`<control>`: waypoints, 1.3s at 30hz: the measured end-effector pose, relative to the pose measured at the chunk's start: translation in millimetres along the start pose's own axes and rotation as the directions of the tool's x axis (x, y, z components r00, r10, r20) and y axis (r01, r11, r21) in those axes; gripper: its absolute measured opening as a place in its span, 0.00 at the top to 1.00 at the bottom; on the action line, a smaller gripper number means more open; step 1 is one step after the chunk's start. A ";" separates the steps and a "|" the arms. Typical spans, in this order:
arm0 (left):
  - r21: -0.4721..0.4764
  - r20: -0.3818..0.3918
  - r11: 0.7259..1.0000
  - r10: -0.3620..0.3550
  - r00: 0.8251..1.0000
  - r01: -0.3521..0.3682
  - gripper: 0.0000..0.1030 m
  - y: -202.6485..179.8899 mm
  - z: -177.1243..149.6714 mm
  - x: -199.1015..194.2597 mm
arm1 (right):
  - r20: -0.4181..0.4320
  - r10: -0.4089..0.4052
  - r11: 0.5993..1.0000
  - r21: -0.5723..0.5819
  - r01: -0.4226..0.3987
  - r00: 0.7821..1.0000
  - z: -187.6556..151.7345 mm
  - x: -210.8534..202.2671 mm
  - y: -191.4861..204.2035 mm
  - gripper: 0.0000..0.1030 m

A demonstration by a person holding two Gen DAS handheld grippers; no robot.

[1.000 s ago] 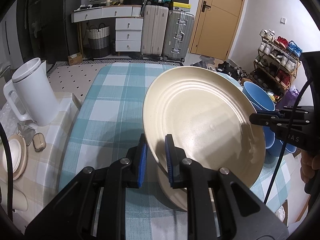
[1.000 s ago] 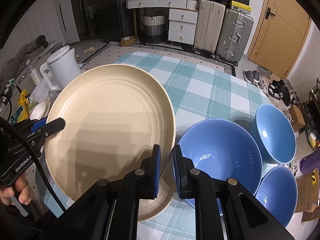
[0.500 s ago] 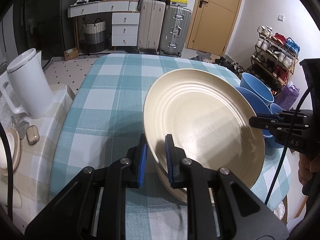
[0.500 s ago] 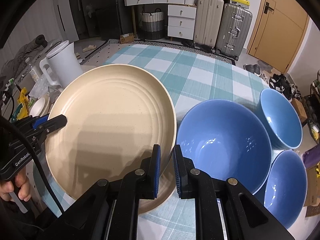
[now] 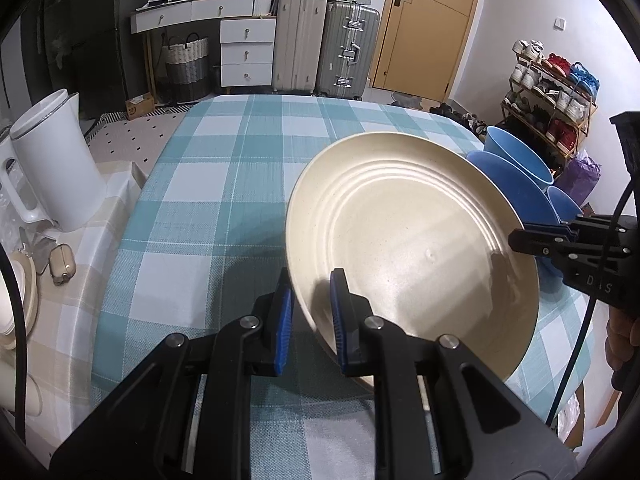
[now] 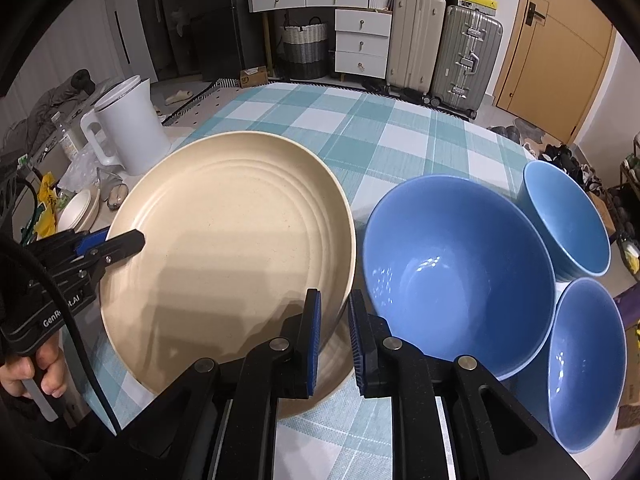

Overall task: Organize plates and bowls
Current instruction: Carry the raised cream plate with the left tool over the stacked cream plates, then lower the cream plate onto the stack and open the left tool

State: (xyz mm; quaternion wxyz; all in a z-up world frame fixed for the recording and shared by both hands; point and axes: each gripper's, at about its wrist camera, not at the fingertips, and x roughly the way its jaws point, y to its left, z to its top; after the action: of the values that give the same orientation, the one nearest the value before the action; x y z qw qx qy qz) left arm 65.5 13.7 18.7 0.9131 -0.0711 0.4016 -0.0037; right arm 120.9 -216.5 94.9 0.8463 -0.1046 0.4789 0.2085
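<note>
- My left gripper (image 5: 310, 312) pinches the near-left rim of the round cream ridged plate (image 5: 408, 232), jaws narrow on it.
- The plate hangs tilted between both hands, just above a second cream plate (image 6: 332, 364) on the teal checked tablecloth (image 5: 240, 160).
- My right gripper (image 6: 334, 336) clamps the opposite rim.
- Three blue bowls (image 6: 456, 264) sit right of it, so lowering looks straight down.

2 cream plates are showing: the upper plate (image 6: 224, 248) and, under it, the lower plate (image 6: 340, 364). 3 blue bowls are sitting toward the tabletop's right edge: the large bowl (image 6: 456, 272), the far bowl (image 6: 568, 216) and the near bowl (image 6: 584, 364). 1 white kettle (image 6: 128, 128) is standing off the left edge.
</note>
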 end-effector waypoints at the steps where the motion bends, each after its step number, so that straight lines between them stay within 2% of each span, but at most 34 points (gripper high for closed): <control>1: 0.003 -0.001 1.000 -0.002 1.000 0.002 0.87 -0.2 -0.3 1.7 | 0.000 -0.003 1.000 0.001 0.003 1.000 -1.5 0.5 -0.1 0.85; 11: 0.016 -0.021 1.000 0.001 1.000 0.000 0.87 -0.4 -6.4 17.2 | -0.019 0.000 1.000 0.011 0.000 1.000 -14.0 9.2 -1.5 0.85; 26: 0.015 -0.059 1.000 0.001 0.998 0.000 0.86 -1.6 -10.5 52.4 | -0.048 -0.038 0.999 0.003 0.038 0.998 -22.8 28.4 -2.3 0.85; 39: 0.053 -0.049 0.998 0.024 0.998 -0.021 0.85 -10.7 -15.8 57.3 | -0.049 -0.081 0.997 -0.016 0.080 0.995 -28.1 32.5 0.7 0.85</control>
State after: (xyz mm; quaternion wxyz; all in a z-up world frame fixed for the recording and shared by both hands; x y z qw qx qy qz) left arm 93.2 -2.6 -32.4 0.9043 -0.0424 0.4248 -0.0057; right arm 113.8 -218.3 52.6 0.8411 -0.1352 0.4936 0.1749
